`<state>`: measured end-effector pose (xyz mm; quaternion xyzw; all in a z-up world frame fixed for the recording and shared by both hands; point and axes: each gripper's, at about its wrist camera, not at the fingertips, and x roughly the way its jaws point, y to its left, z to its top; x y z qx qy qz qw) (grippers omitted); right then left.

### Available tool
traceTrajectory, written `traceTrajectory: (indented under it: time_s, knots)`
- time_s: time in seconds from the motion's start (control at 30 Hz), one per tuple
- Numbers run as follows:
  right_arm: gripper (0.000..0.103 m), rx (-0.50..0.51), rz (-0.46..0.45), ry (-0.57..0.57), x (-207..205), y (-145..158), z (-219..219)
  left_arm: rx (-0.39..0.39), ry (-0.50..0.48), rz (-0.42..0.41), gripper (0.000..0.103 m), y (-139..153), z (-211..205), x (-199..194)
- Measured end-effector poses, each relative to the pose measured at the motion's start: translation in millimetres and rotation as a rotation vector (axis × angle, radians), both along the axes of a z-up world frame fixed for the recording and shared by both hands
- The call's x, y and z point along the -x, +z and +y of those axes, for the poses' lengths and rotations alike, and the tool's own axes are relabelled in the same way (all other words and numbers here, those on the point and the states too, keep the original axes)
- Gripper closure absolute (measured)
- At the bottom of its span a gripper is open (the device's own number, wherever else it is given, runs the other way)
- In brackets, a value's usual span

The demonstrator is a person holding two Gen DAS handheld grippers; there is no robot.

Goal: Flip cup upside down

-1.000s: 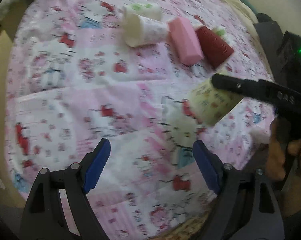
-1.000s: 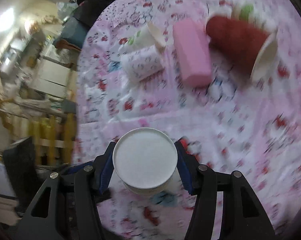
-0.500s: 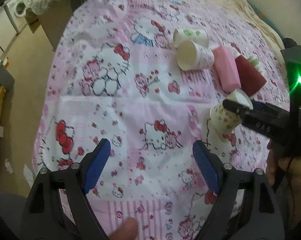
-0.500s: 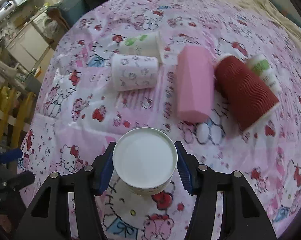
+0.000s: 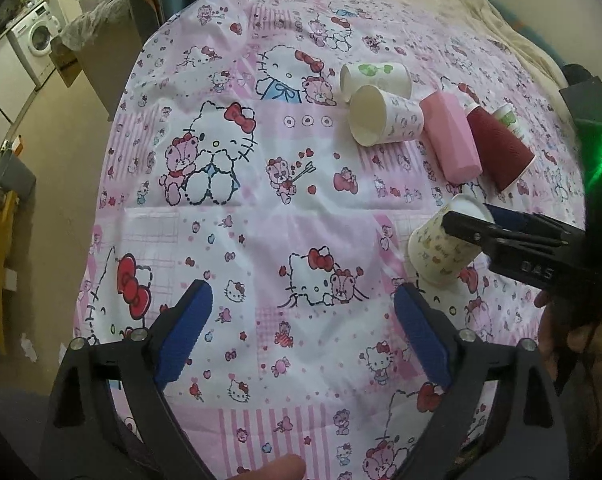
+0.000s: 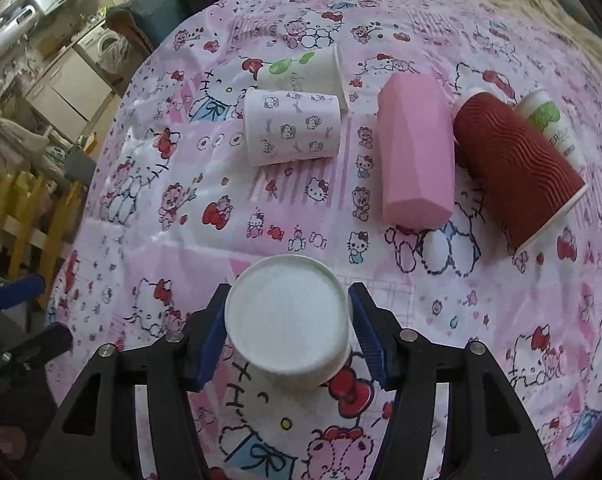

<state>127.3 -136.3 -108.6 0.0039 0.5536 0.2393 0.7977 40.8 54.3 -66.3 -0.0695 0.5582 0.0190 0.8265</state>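
Observation:
A small patterned paper cup (image 6: 287, 318) stands upside down on the pink Hello Kitty sheet, its white base facing my right wrist camera. My right gripper (image 6: 287, 334) has its blue pads on both sides of the cup and is shut on it. In the left wrist view the same cup (image 5: 441, 248) sits tilted, rim on the sheet, between the right gripper's fingers (image 5: 481, 232). My left gripper (image 5: 301, 332) is open and empty, hovering over the sheet to the left of the cup.
Several cups lie on their sides beyond: a white patterned cup (image 6: 293, 132), a green-print cup (image 6: 305, 72), a pink tumbler (image 6: 415, 156), a dark red ribbed cup (image 6: 517, 168). The bed's left edge (image 5: 113, 160) drops to the floor.
The right gripper has lowered the upturned cup onto the sheet. The left gripper has pulled back and up, so more of the bed shows.

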Motion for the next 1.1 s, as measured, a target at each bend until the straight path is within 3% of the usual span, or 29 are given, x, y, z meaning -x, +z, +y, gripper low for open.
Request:
traceTrajectory:
  time_s: [0.13, 0.27, 0.4, 0.53, 0.87, 1.1]
  knots:
    - [0.022, -0.038, -0.042, -0.018, 7.1, 17.8, -9.0, 0.006, 0.011, -0.025, 0.011, 2.5, 0.3, 0.0]
    - [0.021, -0.072, -0.078, -0.059, 14.5, 40.7, -24.6, 0.018, 0.019, -0.074, 0.007, 11.2, -0.3, 4.9]
    - [0.012, -0.099, -0.181, -0.121, 35.3, 71.5, -46.1, 0.018, 0.018, -0.145, 0.007, 24.3, -2.7, 11.6]
    - [0.012, -0.097, -0.256, -0.163, 63.3, 88.3, -61.9, 0.015, 0.005, -0.225, 0.007, 38.9, -7.7, 19.8]
    - [0.011, -0.054, -0.422, -0.252, 116.5, 105.2, -79.9, -0.077, -0.015, -0.411, 0.0, 63.0, -30.7, 55.3]
    - [0.003, -0.028, -0.497, -0.277, 135.3, 102.4, -71.4, -0.099, -0.024, -0.446, 0.0, 62.0, -45.9, 64.0]
